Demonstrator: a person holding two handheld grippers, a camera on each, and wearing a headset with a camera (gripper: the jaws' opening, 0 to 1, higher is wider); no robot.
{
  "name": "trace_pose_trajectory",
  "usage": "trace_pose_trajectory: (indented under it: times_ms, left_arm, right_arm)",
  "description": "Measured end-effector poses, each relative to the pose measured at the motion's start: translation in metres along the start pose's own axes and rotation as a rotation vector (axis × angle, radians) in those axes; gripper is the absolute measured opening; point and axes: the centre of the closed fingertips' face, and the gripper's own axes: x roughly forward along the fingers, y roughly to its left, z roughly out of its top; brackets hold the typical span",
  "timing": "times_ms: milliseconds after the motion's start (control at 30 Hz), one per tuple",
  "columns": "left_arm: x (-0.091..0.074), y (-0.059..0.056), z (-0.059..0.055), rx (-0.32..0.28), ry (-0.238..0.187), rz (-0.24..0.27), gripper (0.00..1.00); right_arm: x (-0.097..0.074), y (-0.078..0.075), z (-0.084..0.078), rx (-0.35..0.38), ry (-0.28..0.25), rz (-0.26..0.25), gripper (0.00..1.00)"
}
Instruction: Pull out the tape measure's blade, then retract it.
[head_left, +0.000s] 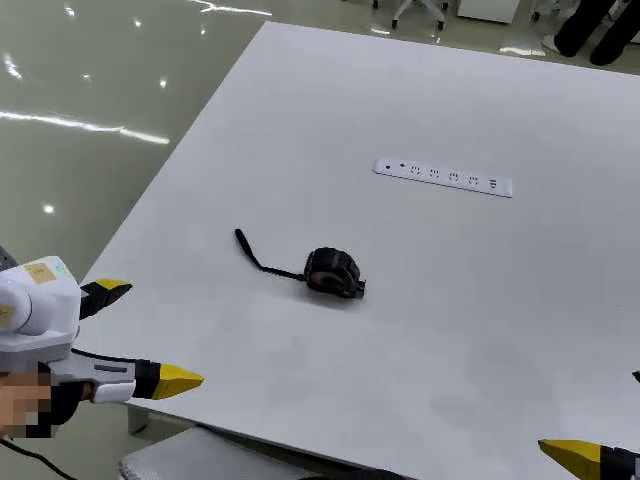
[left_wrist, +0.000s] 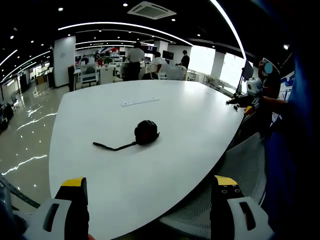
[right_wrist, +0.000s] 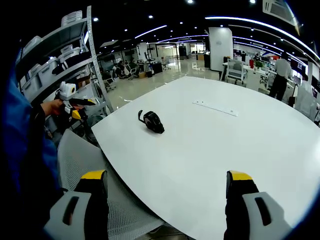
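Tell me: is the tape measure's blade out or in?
In: the tape measure lies compact, just its black strap trailing.

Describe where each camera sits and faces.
Head view: above, looking down at the round black tape measure on the white table; left gripper bottom left.
Left gripper view: low off the table edge, facing the tape measure; open jaws, blue clothing right.
Right gripper view: likewise; right gripper open, blue clothing left.
All share: tape measure, long white power strip.

Count: one round black tape measure (head_left: 331, 271); one long white power strip (head_left: 443, 177); one white table (head_left: 300, 120); two yellow-tipped grippers: left gripper (left_wrist: 150, 181), right gripper (right_wrist: 166, 176).
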Motion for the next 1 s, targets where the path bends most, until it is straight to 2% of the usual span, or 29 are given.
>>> trace_pose_trajectory:
  times_ms: [600,867,1000]
  left_arm:
    - [0.008,0.007,0.013,0.006,-0.012,0.017,1.0]
    - [0.017,0.002,0.013,0.013,0.009,-0.002,1.0]
    - [0.021,-0.001,0.016,0.021,0.011,-0.012,1.0]
  right_arm:
    - [0.004,-0.003,-0.005,-0.004,0.014,0.003,0.94]
    - [0.012,-0.006,-0.008,0.001,0.021,0.014,0.93]
    - [0.014,-0.006,-0.009,-0.005,0.029,0.025,0.93]
